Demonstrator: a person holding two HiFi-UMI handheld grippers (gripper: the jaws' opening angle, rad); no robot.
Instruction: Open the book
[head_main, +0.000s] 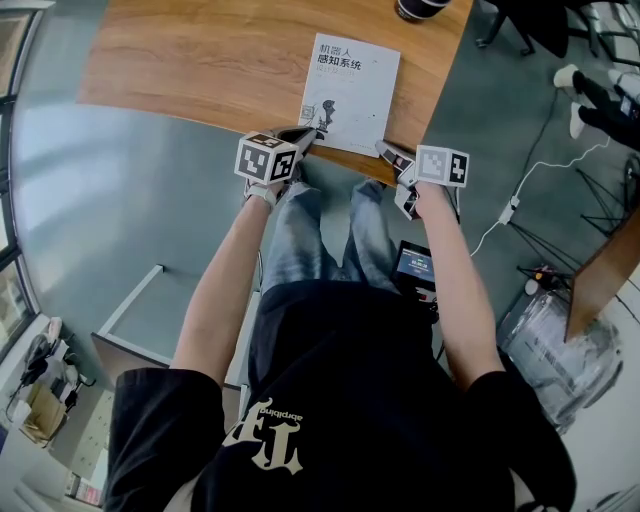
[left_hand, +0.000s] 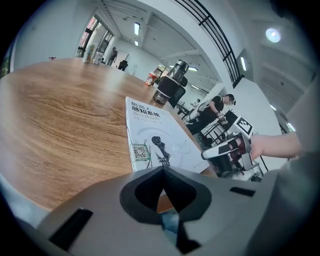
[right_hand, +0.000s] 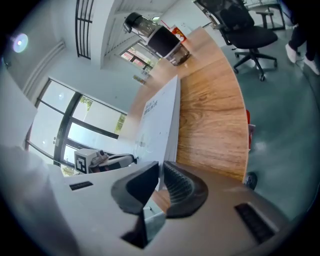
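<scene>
On table (head_main: 190, 60), book (head_main: 352, 92), right tongs (head_main: 384, 149) pinching corner

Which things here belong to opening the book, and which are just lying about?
Job in hand:
- white paperback book, on the brown wooden table
- left gripper, shut, at its near-left corner
- right gripper, closed on its near-right corner

Lying about:
- dark lidded jar at the table's far end
- black swivel office chair
- white floor cable
</scene>
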